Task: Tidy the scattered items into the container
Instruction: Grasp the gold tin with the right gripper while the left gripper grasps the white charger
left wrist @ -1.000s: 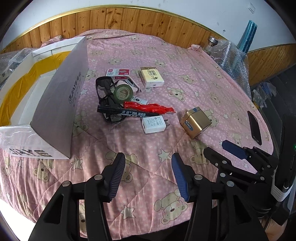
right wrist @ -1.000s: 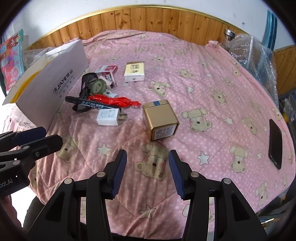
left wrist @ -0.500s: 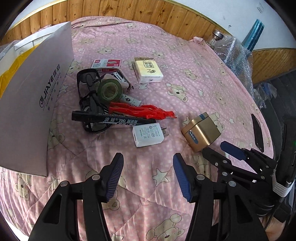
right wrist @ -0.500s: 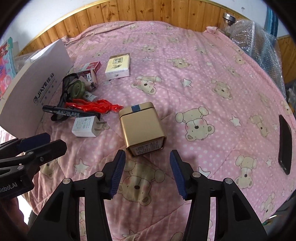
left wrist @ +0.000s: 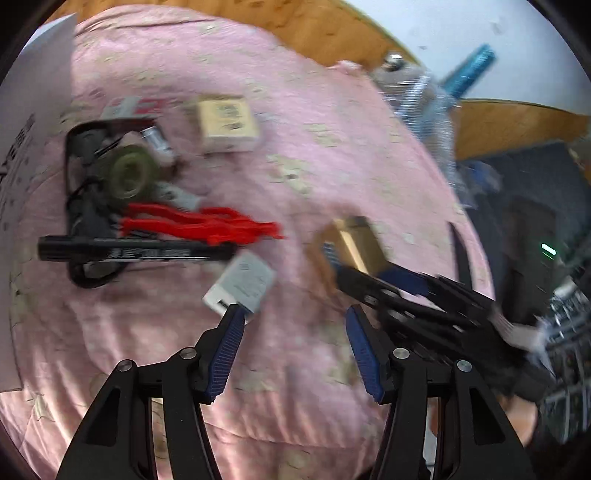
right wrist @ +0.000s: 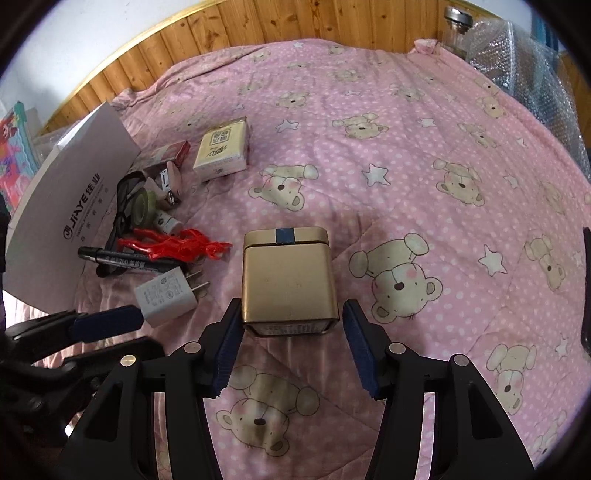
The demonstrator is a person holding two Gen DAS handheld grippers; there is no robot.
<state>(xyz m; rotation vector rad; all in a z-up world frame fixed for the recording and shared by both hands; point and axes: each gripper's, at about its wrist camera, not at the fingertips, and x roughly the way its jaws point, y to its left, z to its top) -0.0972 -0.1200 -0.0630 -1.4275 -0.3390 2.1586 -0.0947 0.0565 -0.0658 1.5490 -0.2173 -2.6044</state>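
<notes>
Straddling the gold tin (right wrist: 290, 282) on the bed, right gripper (right wrist: 291, 345) jaws were spread, not yet pinching. Tin was judged rigid, slick, light; flat side walls preferred. Left gripper (left wrist: 293, 341) jaws were spread beside the tin's neighbouring charger (right wrist: 166, 295).

A pink quilt (right wrist: 369, 122) printed with teddy bears, stars and white dots covers the bed. Behind the quilt's far edge runs a wooden plank wall (right wrist: 295, 26) capped with a gold trim strip, and white wall above that. At the quilt's far right corner stands a glass jar (right wrist: 456, 26) with a metal lid, just beside crumpled bubble wrap (right wrist: 532, 66). A dark phone (right wrist: 586, 288) lies at the quilt's right edge.
</notes>
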